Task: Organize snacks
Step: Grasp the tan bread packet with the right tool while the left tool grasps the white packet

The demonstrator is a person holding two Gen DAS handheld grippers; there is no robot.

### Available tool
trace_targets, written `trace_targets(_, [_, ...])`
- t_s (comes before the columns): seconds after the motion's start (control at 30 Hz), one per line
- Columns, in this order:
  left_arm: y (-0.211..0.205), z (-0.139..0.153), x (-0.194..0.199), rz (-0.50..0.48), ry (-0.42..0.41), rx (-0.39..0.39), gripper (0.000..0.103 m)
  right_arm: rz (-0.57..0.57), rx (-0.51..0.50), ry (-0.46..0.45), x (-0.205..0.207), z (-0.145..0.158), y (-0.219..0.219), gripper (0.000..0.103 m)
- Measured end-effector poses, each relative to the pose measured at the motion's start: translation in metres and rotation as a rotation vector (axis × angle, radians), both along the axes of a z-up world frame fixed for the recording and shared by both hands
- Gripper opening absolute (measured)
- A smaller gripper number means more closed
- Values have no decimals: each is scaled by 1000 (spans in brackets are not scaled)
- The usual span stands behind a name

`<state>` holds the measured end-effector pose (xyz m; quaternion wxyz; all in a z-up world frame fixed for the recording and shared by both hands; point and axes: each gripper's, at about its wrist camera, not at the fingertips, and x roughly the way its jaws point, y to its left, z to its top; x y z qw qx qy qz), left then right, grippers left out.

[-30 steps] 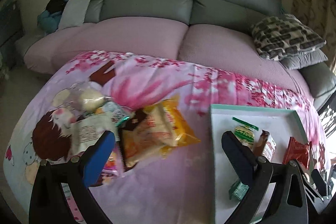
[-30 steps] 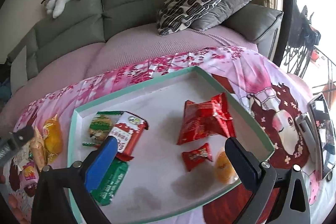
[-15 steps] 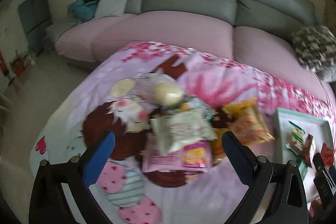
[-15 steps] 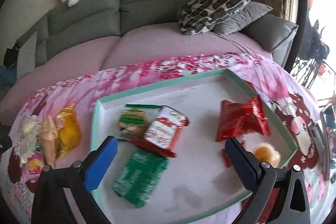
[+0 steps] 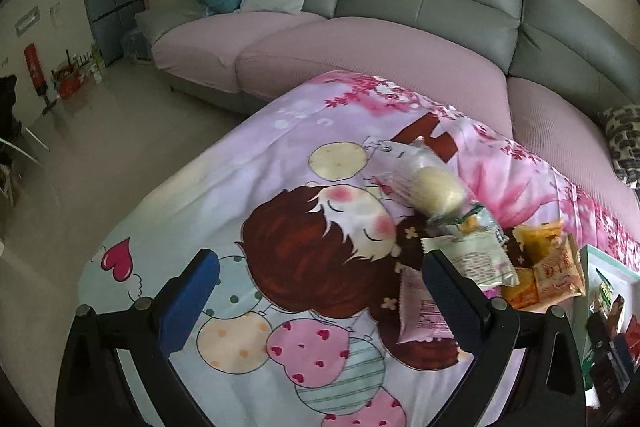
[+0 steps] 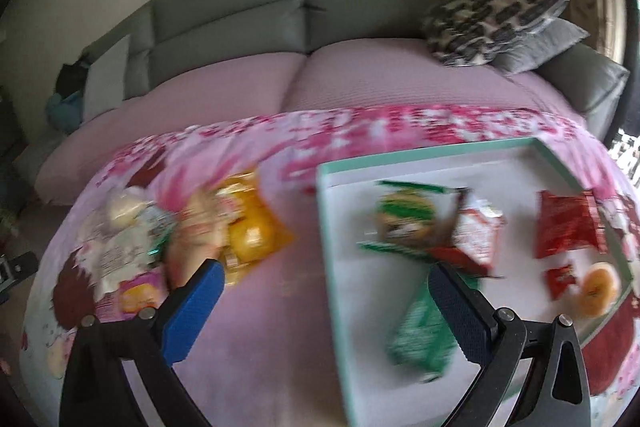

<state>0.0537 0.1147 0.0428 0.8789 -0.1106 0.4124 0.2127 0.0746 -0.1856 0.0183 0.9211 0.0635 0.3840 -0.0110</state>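
Snack packets (image 5: 476, 259) lie heaped on the table's cartoon cloth (image 5: 280, 211); others (blurred) rest inside the tray (image 6: 332, 267). Left tongs (image 5: 320, 281) and right tongs (image 6: 324, 295) gape wide, empty.

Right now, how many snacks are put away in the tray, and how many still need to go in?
Done: about six packets lie in the teal tray, like the red packet and green packet. In hand: nothing; the left gripper and right gripper are open. Left: the pile on the cloth, including the bun and orange packet.
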Motion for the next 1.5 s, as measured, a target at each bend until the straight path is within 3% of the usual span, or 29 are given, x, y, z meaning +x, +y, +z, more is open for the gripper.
trace_targets(0.4, [1,-12,12,-46,-8,-62,101,123,85,11,9,-15,50,103])
trace_targets(0.73, [-38,-27,54,-200,15,-107,101,134,98,-2,21,-20,54,102])
trace_targets(1.0, [-59,-41,76,-256,52,-166,101,163,91,-19,30,-19,60,93])
trace_targets(1.2, [-69,-45,90,-265,70,-192,101,178,62,-30,39,-17,63,80])
trace_targets(1.37, [-76,-52,96,-271,98,-199,101,187,80,-11,46,-23,60,61])
trace_targets(1.5, [-73,-59,98,-236,121,-212,101,204,79,-20,44,-23,62,53])
